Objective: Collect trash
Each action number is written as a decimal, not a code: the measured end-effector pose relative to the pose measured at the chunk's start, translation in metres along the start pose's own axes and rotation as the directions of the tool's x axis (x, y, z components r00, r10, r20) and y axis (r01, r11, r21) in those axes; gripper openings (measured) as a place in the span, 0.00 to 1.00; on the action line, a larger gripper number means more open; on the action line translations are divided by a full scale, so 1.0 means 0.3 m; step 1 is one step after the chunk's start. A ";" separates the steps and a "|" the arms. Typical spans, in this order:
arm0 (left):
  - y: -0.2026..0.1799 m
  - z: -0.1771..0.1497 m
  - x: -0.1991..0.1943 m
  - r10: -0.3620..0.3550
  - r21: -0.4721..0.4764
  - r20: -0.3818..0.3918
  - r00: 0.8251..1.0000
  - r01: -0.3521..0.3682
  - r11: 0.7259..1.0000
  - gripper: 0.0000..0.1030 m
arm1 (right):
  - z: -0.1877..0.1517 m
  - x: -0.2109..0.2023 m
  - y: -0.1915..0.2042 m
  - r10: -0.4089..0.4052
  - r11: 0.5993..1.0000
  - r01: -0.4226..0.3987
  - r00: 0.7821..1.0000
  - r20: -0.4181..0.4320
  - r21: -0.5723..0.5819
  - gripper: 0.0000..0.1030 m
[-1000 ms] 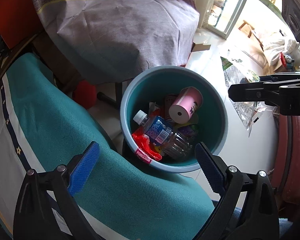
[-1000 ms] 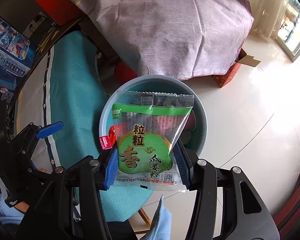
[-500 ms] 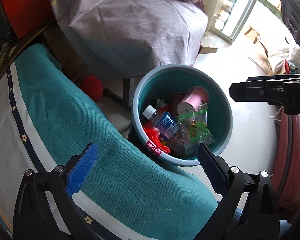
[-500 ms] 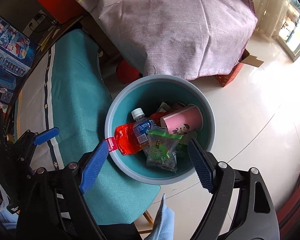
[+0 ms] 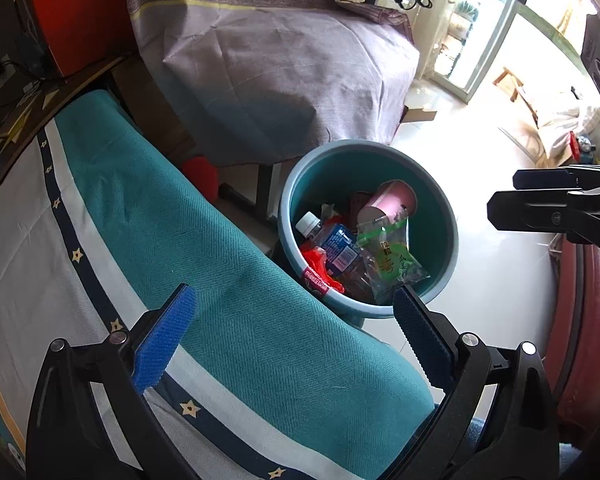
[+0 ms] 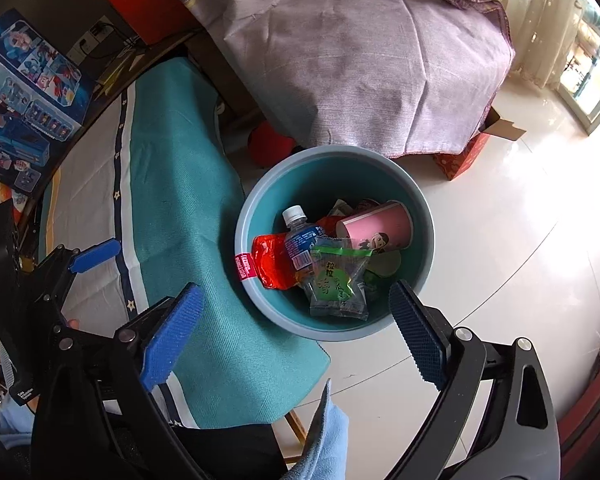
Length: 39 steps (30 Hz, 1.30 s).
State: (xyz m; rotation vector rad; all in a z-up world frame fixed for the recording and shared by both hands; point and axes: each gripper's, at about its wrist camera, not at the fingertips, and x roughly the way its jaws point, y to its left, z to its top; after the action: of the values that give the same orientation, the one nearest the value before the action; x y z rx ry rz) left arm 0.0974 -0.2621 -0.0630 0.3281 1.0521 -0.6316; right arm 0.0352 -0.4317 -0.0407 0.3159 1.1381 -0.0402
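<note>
Now hovering over the bin (image 6: 420, 216), right gripper (image 6: 296, 328) spread and empty above the dropped snack packet (image 6: 338, 284); next, fetching more trash.

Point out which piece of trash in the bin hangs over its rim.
The red wrapper: its pink-labelled end drapes over the teal bin's rim on the bed side. The water bottle, pink cup and green snack packet all lie wholly inside.
</note>
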 end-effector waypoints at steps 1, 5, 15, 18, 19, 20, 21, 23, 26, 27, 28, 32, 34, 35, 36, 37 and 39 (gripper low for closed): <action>0.003 -0.008 -0.013 0.005 0.000 0.004 1.000 -0.005 1.000 0.96 | -0.011 -0.010 0.011 -0.003 1.000 0.003 1.000 0.010 -0.013 0.89; 0.020 -0.041 -0.065 0.016 -0.009 0.021 1.000 -0.015 1.000 0.96 | -0.064 -0.056 0.056 -0.028 0.998 0.031 0.998 0.049 -0.056 0.91; 0.074 -0.150 -0.180 0.023 -0.047 0.061 0.998 -0.021 0.999 0.96 | -0.207 -0.104 0.147 -0.064 0.992 0.075 0.991 0.114 -0.101 0.93; 0.089 -0.189 -0.220 0.031 -0.063 0.083 0.996 -0.026 0.998 0.96 | -0.248 -0.106 0.173 -0.061 0.993 0.074 0.989 0.134 -0.094 0.93; 0.094 -0.203 -0.230 0.033 -0.069 0.086 0.996 -0.027 0.997 0.96 | -0.260 -0.105 0.179 -0.053 0.994 0.066 0.989 0.136 -0.089 0.93; 0.100 -0.216 -0.238 0.034 -0.077 0.088 0.996 -0.027 0.997 0.96 | -0.269 -0.105 0.183 -0.049 0.994 0.061 0.989 0.136 -0.087 0.93; 0.104 -0.234 -0.248 0.037 -0.085 0.090 0.995 -0.030 0.996 0.96 | -0.282 -0.104 0.191 -0.051 0.994 0.064 0.989 0.139 -0.089 0.93; 0.112 -0.265 -0.261 0.049 -0.096 0.092 0.995 -0.040 0.995 0.96 | -0.304 -0.107 0.206 -0.066 0.992 0.081 0.986 0.150 -0.100 0.93; 0.128 -0.311 -0.281 0.068 -0.115 0.095 0.993 -0.057 0.992 0.96 | -0.339 -0.116 0.231 -0.088 0.986 0.111 0.981 0.174 -0.124 0.93; 0.134 -0.327 -0.288 0.074 -0.124 0.096 0.993 -0.061 0.990 0.96 | -0.347 -0.117 0.238 -0.095 0.984 0.119 0.979 0.181 -0.131 0.93; 0.140 -0.341 -0.293 0.076 -0.133 0.096 0.992 -0.063 0.989 0.96 | -0.355 -0.119 0.242 -0.101 0.982 0.128 0.977 0.188 -0.136 0.93; 0.167 -0.378 -0.304 0.084 -0.165 0.093 0.992 -0.068 0.984 0.96 | -0.374 -0.115 0.253 -0.116 0.978 0.147 0.973 0.199 -0.146 0.93; 0.176 -0.385 -0.309 0.088 -0.177 0.096 0.991 -0.070 0.982 0.96 | -0.377 -0.105 0.254 -0.115 0.979 0.143 0.975 0.191 -0.145 0.93; 0.181 -0.387 -0.310 0.090 -0.182 0.096 0.991 -0.071 0.981 0.96 | -0.377 -0.100 0.254 -0.117 0.979 0.145 0.976 0.186 -0.145 0.93; 0.184 -0.387 -0.310 0.089 -0.185 0.095 0.991 -0.070 0.980 0.96 | -0.379 -0.095 0.256 -0.121 0.978 0.148 0.976 0.183 -0.145 0.93; 0.185 -0.385 -0.308 0.089 -0.188 0.095 0.992 -0.070 0.980 0.96 | -0.379 -0.089 0.256 -0.125 0.978 0.152 0.976 0.180 -0.146 0.93; 0.186 -0.383 -0.305 0.088 -0.190 0.093 0.992 -0.069 0.979 0.96 | -0.379 -0.081 0.258 -0.126 0.978 0.152 0.977 0.173 -0.146 0.93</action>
State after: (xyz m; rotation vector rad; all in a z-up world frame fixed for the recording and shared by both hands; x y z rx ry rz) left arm 0.0204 -0.1274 -0.0387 0.1709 0.9879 -0.4697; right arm -0.0610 -0.3304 -0.0447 0.0886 0.9923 -0.0967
